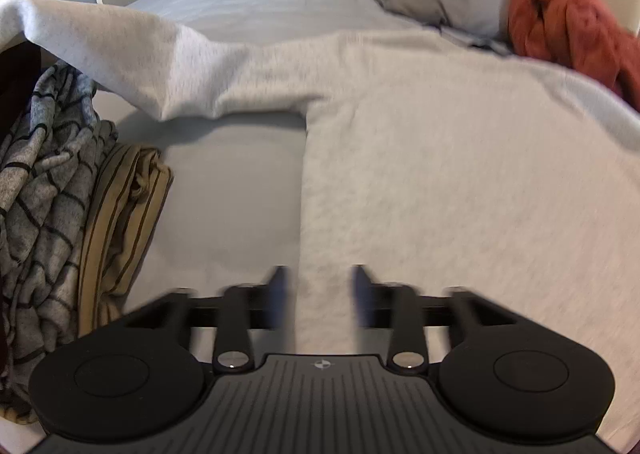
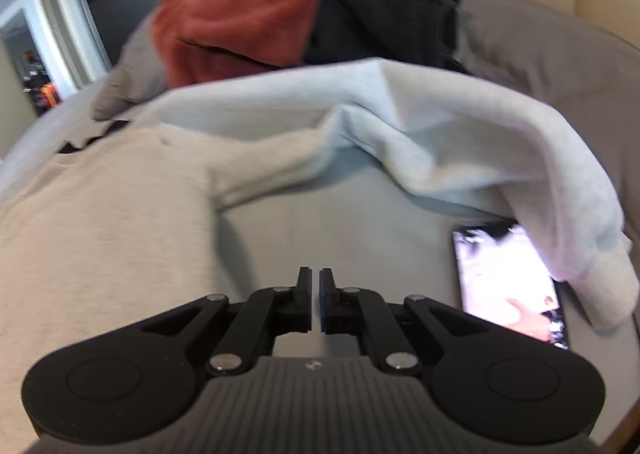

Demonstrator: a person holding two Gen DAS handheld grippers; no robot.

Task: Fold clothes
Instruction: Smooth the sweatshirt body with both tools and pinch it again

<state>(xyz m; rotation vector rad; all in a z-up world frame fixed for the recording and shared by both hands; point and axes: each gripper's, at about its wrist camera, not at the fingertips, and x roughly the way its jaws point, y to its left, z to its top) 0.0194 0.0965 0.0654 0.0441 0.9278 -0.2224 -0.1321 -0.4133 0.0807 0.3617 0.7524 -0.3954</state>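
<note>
The pale grey sweatshirt (image 1: 460, 174) looked like soft, matt fleece knit with a faint heather fleck, lying on a smooth, matt bed sheet (image 1: 232, 190). The rust-red garment (image 2: 240, 10) seemed a fuzzy, plush cloth, though blur made that uncertain. The right claw (image 2: 315, 286) was matt black plastic with shiny metal pins, and the phone (image 2: 508, 282) had a glossy screen.

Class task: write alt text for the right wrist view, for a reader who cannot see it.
A shut, empty gripper hovers over a grey bed, beside a pale grey sweatshirt whose sleeve drapes over a lit phone. Rust-red and black clothes lie behind.
</note>
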